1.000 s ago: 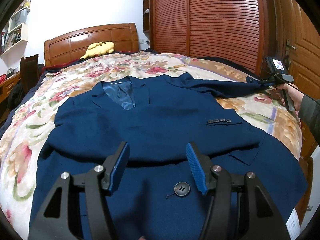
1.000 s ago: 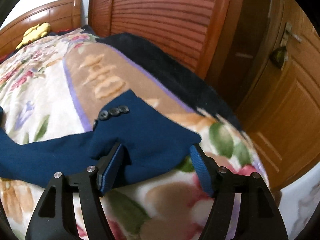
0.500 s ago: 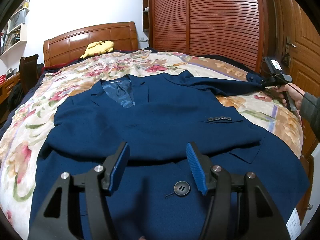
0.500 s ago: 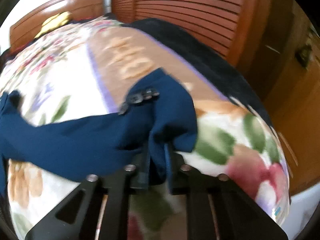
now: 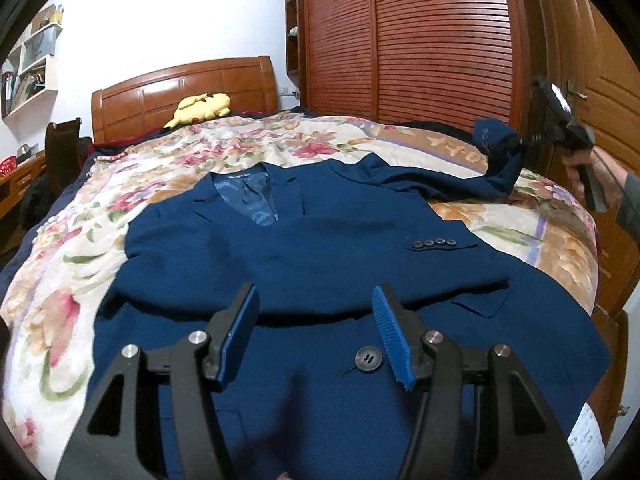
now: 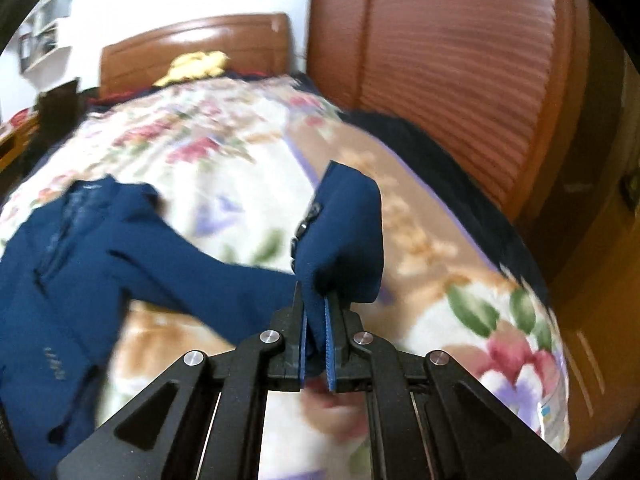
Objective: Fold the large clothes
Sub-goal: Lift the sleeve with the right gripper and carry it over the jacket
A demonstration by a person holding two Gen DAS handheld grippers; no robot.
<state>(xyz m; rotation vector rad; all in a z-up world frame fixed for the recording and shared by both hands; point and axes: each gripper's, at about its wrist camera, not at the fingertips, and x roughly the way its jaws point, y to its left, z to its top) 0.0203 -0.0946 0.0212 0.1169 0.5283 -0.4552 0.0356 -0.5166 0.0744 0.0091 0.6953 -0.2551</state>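
Observation:
A navy blue suit jacket [image 5: 304, 248] lies front up on the bed, collar toward the headboard, one sleeve folded across its chest. My left gripper [image 5: 314, 320] is open and empty, hovering over the jacket's lower front near a black button [image 5: 369, 358]. My right gripper [image 6: 316, 320] is shut on the cuff [image 6: 344, 236] of the other sleeve and holds it lifted above the floral blanket. In the left wrist view that gripper [image 5: 520, 142] is at the far right with the sleeve cuff [image 5: 494, 142] raised off the bed.
The bed carries a floral blanket [image 5: 168, 168] and a yellow plush toy [image 5: 202, 107] by the wooden headboard [image 5: 180, 92]. A slatted wooden wardrobe [image 5: 420, 40] and door stand on the right. A chair [image 5: 60, 152] and shelves are at left.
My right gripper closed on the sleeve cuff and lifted it off the bed, swinging toward the jacket. My left gripper stayed open and still.

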